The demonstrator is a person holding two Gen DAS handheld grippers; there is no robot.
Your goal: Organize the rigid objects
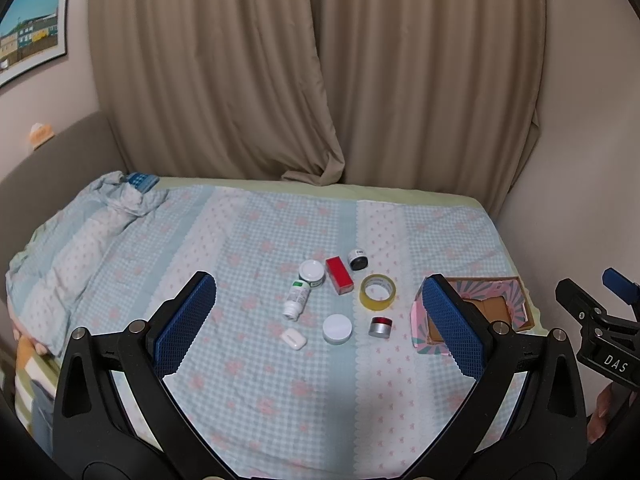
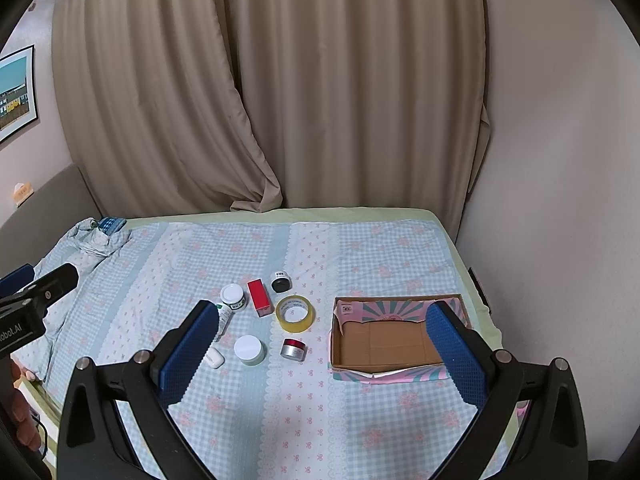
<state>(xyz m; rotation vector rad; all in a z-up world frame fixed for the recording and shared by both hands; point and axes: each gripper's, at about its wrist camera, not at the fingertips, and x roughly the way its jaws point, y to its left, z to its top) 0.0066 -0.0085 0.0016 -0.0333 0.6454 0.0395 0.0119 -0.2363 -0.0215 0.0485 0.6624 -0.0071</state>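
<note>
Soft even indoor light — faint shadows, sharp centre, fisheye bending, dark corners.

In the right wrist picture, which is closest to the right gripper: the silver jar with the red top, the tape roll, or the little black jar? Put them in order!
1. Silver jar with the red top, nearest the right gripper.
2. Tape roll, just behind it.
3. Little black jar, farthest back, toward the curtain.

tape roll (image 2: 295, 314) left of box (image 2: 400, 370), on bed (image 2: 360, 420)
</note>
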